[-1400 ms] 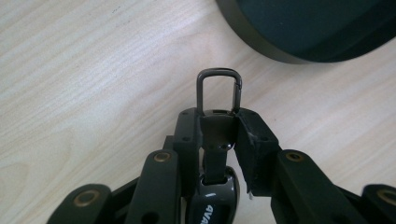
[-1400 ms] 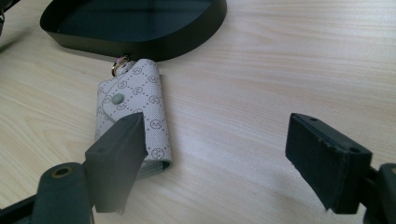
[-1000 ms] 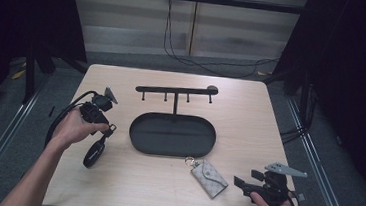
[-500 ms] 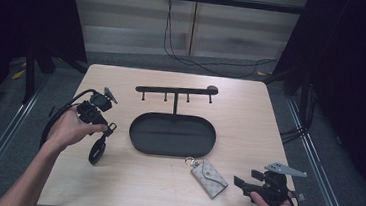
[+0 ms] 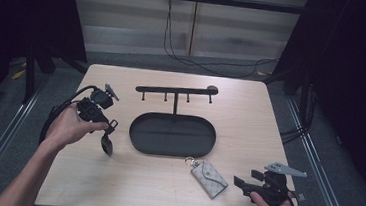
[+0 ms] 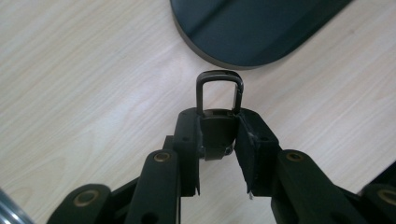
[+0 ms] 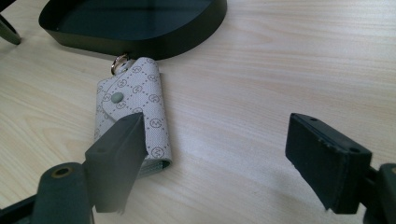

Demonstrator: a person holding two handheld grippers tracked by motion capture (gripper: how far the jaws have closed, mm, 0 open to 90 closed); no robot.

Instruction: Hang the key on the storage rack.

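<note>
My left gripper (image 5: 111, 125) hovers over the table's left side, left of the black oval tray (image 5: 140, 142). Its jaws are shut on a black key fob (image 6: 215, 133) with a rectangular metal loop (image 6: 219, 88) that sticks out past the fingertips. From above, the fob's dark tail (image 5: 106, 144) hangs below the gripper (image 6: 218, 126). A grey patterned key pouch (image 5: 208, 178) with a ring lies flat in front of the tray. My right gripper (image 5: 242, 182) rests low at the front right, open, pointing at the pouch (image 7: 135, 116), which lies beyond the left jaw of the gripper (image 7: 224, 140).
A black bar rack with several small hooks (image 5: 176, 90) stands behind the tray. The wooden table (image 5: 250, 119) has bare room at the right and back. Dark floor, rails and cables surround it.
My left hand has risen a little and the black fob has come up with it. The right gripper and the pouch have stayed put.
</note>
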